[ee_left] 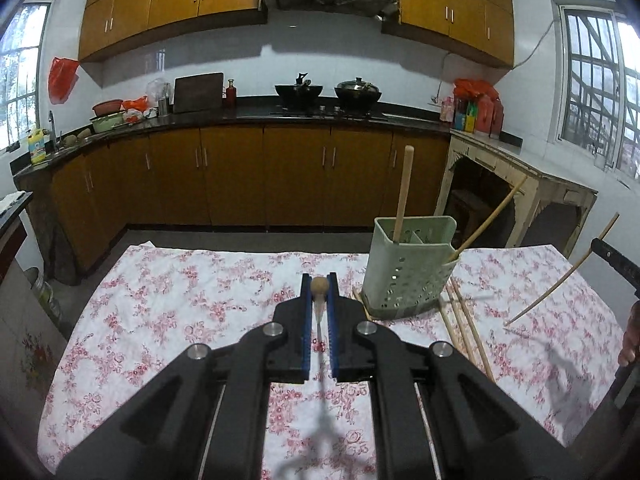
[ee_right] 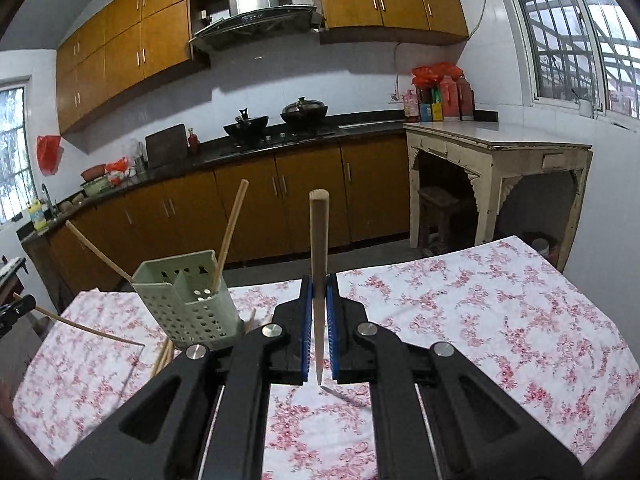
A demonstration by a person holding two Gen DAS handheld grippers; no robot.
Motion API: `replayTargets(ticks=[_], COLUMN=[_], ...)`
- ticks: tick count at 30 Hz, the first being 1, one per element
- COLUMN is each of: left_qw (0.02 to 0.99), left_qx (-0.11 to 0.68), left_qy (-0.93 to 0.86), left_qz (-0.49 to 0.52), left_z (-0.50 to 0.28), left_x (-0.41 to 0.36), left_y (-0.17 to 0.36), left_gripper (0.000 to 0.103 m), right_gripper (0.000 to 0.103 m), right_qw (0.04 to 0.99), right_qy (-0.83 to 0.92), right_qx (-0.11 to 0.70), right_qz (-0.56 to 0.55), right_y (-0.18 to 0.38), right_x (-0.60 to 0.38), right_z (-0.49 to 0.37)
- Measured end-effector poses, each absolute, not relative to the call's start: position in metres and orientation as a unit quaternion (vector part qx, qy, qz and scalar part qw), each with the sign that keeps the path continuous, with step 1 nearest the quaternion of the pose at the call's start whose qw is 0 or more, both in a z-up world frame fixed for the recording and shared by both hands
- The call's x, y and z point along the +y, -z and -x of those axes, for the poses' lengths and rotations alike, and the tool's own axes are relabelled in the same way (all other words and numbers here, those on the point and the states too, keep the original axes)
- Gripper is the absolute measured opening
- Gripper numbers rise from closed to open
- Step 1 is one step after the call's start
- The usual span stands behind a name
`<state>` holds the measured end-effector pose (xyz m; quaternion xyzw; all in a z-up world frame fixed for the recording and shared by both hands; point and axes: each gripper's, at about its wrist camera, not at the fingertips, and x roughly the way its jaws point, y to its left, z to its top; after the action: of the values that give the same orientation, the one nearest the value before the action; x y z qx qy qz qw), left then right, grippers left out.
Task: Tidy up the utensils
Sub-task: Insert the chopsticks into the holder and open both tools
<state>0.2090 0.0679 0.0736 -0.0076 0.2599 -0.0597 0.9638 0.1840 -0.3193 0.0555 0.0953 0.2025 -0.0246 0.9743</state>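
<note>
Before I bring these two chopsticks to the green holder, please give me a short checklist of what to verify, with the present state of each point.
1. Left gripper shut on its chopstick: ok.
2. Right gripper shut on its chopstick: ok, the stick stands upright between the pads.
3. Green utensil holder upright on the floral tablecloth: ok.
4. Free room in the holder: ok, its compartments look mostly open, with two chopsticks already leaning inside.
5. Loose chopsticks on the cloth beside the holder's base: not ok, these remain to be picked up.
6. Whether the holder would tip when touched: cannot tell.
</note>
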Motion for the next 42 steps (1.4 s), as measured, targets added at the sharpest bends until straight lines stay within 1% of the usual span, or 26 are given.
replayTargets(ticks=[8,13,17,22,29,35,42], left_qw=[0.965,0.966,0.97,0.976,0.99,0.995,0.991], left_qx=[0.254,0.24,0.214,0.174,0.094,0.078,0.117], left_qy=[0.068,0.096,0.115,0.128,0.105,0.064,0.06], left_qz=[0.007,-0.001,-0.003,0.0,0.005,0.011,0.031], left_z=[-0.205,-0.195,-0.187,-0.187,-0.204,-0.238,-0.268], left_x=[0.065,0.054,0.039,0.014,-0.029,-0.043,-0.035], left_y=[-0.088,-0.114,-0.141,-0.171,-0.206,-0.202,-0.176], left_gripper=[0.008,0.008,0.008,0.008,0.008,0.008,0.008], right_gripper=[0.008,0.008,0.008,0.008,0.008,0.008,0.008], right_qw=[0.975,0.975,0.975,0.977,0.984,0.984,0.979], right_qy=[0.005,-0.037,-0.072,-0.095,-0.094,-0.088,-0.095], right_qx=[0.2,0.184,0.164,0.145,0.121,0.121,0.151], right_qz=[-0.099,-0.122,-0.129,-0.121,-0.093,-0.098,-0.096], right_y=[-0.07,-0.102,-0.127,-0.145,-0.153,-0.142,-0.122], right_x=[-0.313,-0.311,-0.302,-0.28,-0.254,-0.249,-0.238], right_z=[-0.183,-0.178,-0.177,-0.184,-0.208,-0.236,-0.255])
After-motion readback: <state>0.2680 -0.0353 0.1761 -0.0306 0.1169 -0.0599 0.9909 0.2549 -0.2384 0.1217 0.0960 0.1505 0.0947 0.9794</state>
